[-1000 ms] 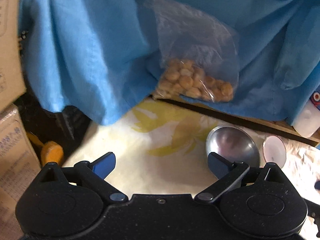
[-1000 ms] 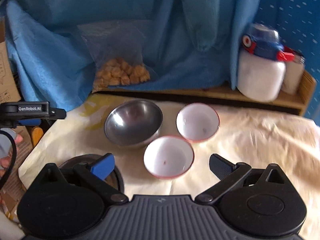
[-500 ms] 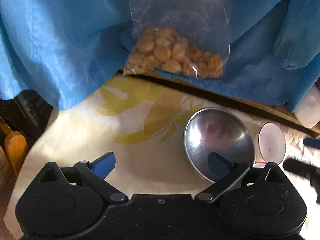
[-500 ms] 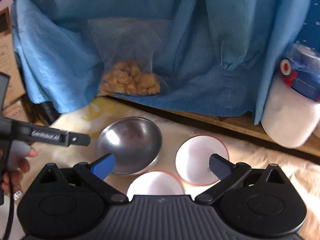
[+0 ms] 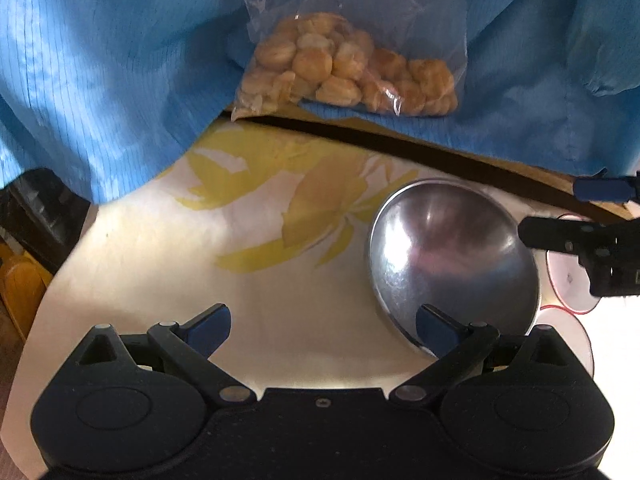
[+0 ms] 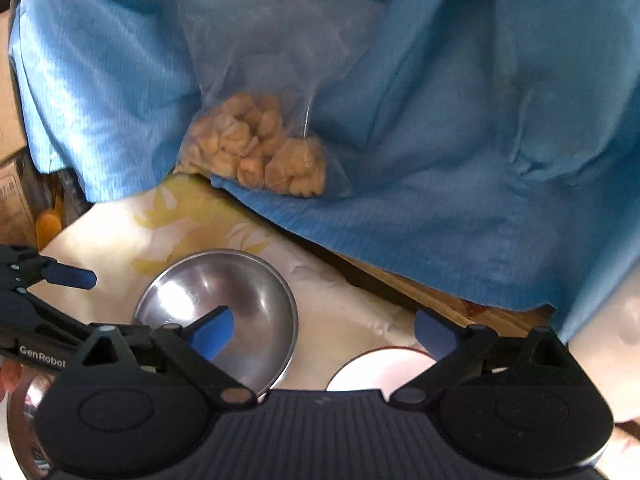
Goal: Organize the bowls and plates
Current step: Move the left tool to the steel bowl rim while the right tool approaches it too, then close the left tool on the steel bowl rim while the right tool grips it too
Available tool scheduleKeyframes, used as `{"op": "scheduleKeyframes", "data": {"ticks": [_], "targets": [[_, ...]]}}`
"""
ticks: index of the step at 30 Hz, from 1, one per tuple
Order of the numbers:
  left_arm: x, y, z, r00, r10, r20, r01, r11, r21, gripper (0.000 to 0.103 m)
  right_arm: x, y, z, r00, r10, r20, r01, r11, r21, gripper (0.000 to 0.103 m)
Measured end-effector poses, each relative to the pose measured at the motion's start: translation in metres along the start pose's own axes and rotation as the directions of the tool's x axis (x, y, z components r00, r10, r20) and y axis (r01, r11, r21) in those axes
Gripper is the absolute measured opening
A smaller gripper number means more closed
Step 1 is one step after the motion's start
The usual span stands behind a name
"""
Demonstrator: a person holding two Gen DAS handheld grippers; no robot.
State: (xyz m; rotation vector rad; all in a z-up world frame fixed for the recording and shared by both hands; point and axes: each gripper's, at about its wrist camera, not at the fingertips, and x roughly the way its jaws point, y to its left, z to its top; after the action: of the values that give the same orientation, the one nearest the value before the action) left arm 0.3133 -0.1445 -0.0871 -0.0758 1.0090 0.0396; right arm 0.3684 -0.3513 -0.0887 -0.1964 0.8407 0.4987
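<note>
A steel bowl [image 5: 452, 256] stands upright on the flowered tablecloth [image 5: 160, 264]. My left gripper [image 5: 322, 322] is open, and its right fingertip hangs over the bowl's near rim. To the right of the steel bowl are two white bowls with red rims: the farther one [image 5: 568, 280] and the nearer one [image 5: 568, 334]. In the right wrist view my right gripper [image 6: 324, 332] is open above the table; its left fingertip is over the steel bowl [image 6: 216, 296] and a white bowl [image 6: 380, 368] lies just below its gap. Neither gripper holds anything.
A clear bag of round biscuits [image 5: 348, 68] lies on blue cloth [image 5: 100, 80] draped over a wooden ledge [image 6: 420, 292] at the back. A white jar [image 6: 600, 344] stands at the right. Cardboard boxes [image 6: 12, 184] are at the left, and a shiny round rim [image 6: 18, 420] shows beside a person's hand.
Both grippers have moved forward toward the bowls and stayed open. The left one swung right onto the steel bowl; the right one now hangs over the steel bowl and a white bowl.
</note>
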Motion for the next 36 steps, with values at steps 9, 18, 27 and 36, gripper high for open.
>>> {"op": "scheduleKeyframes", "data": {"ticks": [9, 18, 27, 36], "targets": [[0.004, 0.0, -0.001, 1.0, -0.001, -0.012, 0.001, 1.0, -0.01, 0.099, 0.013, 0.006, 0.006, 1.0, -0.016, -0.025, 0.015, 0.997, -0.073, 0.082], [0.008, 0.003, 0.002, 1.0, -0.019, -0.025, 0.018, 0.999, -0.046, 0.093, 0.022, 0.015, 0.002, 0.998, 0.017, -0.058, -0.021, 0.996, -0.081, 0.06], [0.011, 0.003, 0.0, 0.996, -0.08, -0.041, 0.076, 0.993, -0.09, 0.075, 0.023, 0.019, 0.001, 0.997, 0.023, -0.069, -0.028, 0.997, -0.076, 0.04], [0.012, 0.005, 0.007, 0.986, -0.16, -0.046, 0.151, 0.977, -0.149, 0.032, 0.03, 0.021, -0.001, 0.995, 0.029, -0.091, -0.034, 0.998, -0.05, 0.02]]}}
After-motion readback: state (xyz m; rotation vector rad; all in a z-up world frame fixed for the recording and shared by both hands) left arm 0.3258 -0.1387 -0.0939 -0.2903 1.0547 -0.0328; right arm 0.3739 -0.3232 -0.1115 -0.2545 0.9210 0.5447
